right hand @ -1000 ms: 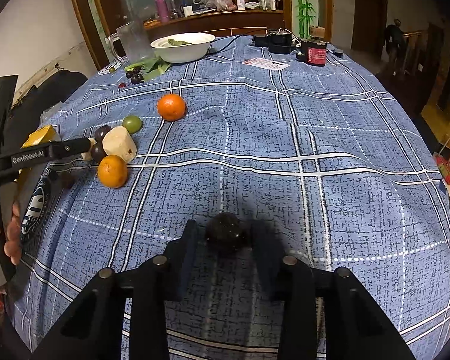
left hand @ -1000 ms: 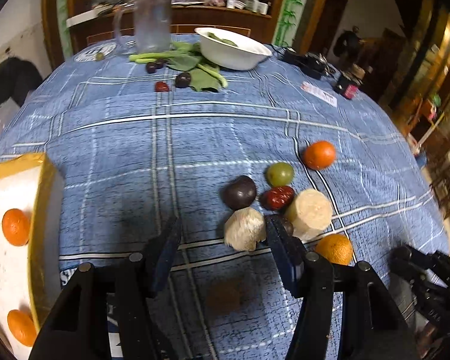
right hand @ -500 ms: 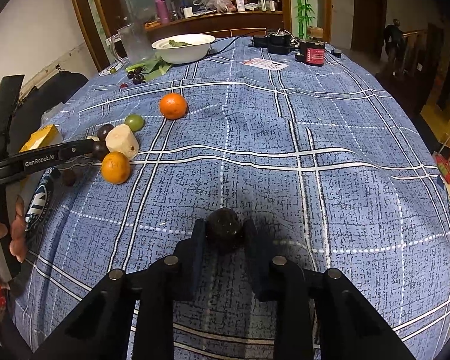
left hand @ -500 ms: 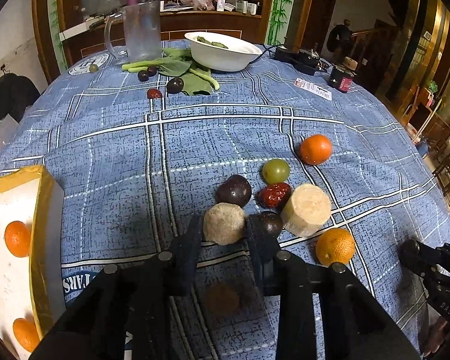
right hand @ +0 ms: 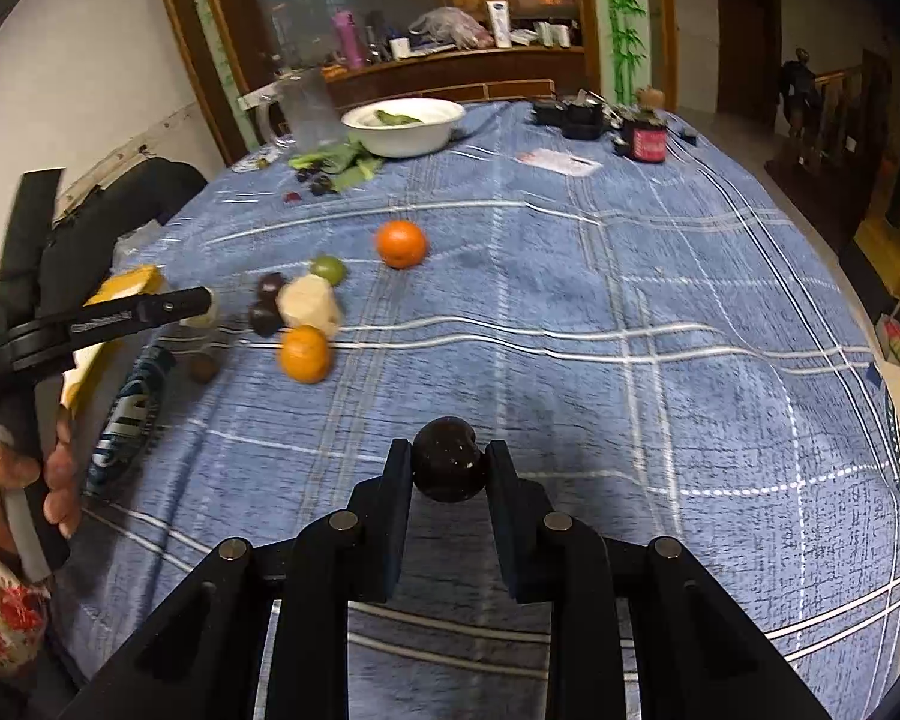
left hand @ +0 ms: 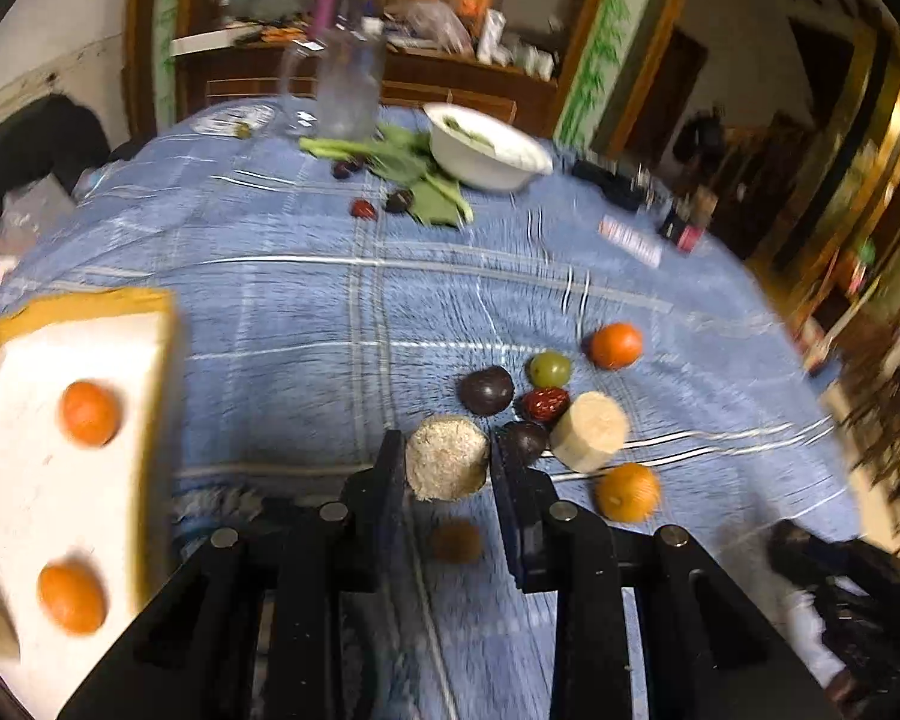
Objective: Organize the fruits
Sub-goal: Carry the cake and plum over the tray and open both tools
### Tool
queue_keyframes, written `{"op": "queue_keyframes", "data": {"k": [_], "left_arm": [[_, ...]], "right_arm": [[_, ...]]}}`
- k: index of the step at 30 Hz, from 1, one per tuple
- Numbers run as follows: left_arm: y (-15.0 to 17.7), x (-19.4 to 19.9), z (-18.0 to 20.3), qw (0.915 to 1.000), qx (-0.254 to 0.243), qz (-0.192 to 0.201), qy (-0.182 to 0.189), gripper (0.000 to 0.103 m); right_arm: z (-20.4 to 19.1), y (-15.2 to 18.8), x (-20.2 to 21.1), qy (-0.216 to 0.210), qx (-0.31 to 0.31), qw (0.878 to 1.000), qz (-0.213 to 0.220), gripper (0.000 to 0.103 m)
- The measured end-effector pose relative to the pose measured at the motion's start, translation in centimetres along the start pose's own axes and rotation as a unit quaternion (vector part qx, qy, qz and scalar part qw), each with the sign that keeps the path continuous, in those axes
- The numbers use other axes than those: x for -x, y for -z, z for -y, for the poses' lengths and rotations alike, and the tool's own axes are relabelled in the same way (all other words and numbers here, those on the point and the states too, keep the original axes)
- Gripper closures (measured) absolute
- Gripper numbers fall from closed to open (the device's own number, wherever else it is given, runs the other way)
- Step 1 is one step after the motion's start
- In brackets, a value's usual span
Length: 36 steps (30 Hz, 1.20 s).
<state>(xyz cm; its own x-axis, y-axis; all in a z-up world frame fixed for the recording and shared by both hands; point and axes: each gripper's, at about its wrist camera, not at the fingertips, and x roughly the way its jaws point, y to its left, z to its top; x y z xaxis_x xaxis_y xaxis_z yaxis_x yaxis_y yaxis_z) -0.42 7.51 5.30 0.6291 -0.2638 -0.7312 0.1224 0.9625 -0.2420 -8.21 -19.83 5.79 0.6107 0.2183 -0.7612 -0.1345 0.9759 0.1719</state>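
Observation:
In the left wrist view my left gripper (left hand: pixel 447 450) has its jaws closing, pads pressed on a beige cut chunk (left hand: pixel 447 467) lifted just above the blue checked cloth. To its right lie a dark plum (left hand: pixel 485 390), a green fruit (left hand: pixel 549 367), a red date (left hand: pixel 546 403), a second beige chunk (left hand: pixel 588 432) and two oranges (left hand: pixel 615 345). A white foam tray (left hand: pixel 90 303) at the left holds two oranges (left hand: pixel 89 413). In the right wrist view my right gripper (right hand: pixel 448 456) is shut on a dark round fruit (right hand: pixel 448 468), clear of the cloth.
A white bowl (left hand: pixel 480 150), a glass jug (left hand: pixel 342 90), green leaves (left hand: pixel 426 180) and small dark fruits sit at the table's far side. A person's hand (right hand: pixel 6 480) holds the left gripper (right hand: pixel 192 303) at the left of the right wrist view. Dark gadgets (right hand: pixel 576 117) lie far right.
The left jaws narrowed onto the beige chunk and raised it, swinging towards the tray. The right jaws shut on the dark fruit and lifted it off the cloth.

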Motion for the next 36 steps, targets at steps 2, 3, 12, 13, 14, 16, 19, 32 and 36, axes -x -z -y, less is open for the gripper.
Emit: {"op": "queue_keyframes", "data": {"k": [2,3,12,13,14,16,19,32,36], "left_arm": [[0.6,3.1,-1.7,0.9994,0.025,0.025,0.006,0.076],[0.9,4.4,-2.6,0.9988,0.034,0.036,0.002,0.076],[4.5,11.9,-14.2,0.9741,0.125,0.077,-0.172,0.075],[5.0,12.0,-15.4,0.9715,0.135,0.074,-0.18,0.075],[5.5,12.1,-16.4,0.9707,0.144,0.069,-0.179,0.075],[6.0,11.9,-17.5,0.9697,0.153,0.062,-0.18,0.075],[6.7,11.8,-18.3,0.9685,0.158,0.057,-0.184,0.075],[7.6,14.6,-20.7,0.9635,0.219,0.105,-0.113,0.033],[7.8,15.2,-21.1,0.9586,0.238,0.115,-0.105,0.024]], "right_arm": [[-1.4,-0.3,0.3,-0.011,0.01,1.0,0.002,0.077],[-2.4,-0.5,0.4,-0.019,0.017,1.0,0.002,0.077],[-16.0,-2.2,-0.6,-0.15,0.096,0.984,-0.018,0.076],[-18.2,-2.3,-1.0,-0.164,0.11,0.98,-0.023,0.076],[-20.0,-2.4,-1.5,-0.172,0.123,0.977,-0.026,0.076],[-23.3,-2.3,-2.3,-0.18,0.149,0.972,-0.03,0.076],[-27.3,-2.0,-3.7,-0.189,0.179,0.965,-0.04,0.076],[-33.1,-0.7,-7.6,-0.171,0.228,0.957,-0.058,0.073],[-32.0,-1.0,-6.9,-0.181,0.208,0.96,-0.048,0.059]]}}
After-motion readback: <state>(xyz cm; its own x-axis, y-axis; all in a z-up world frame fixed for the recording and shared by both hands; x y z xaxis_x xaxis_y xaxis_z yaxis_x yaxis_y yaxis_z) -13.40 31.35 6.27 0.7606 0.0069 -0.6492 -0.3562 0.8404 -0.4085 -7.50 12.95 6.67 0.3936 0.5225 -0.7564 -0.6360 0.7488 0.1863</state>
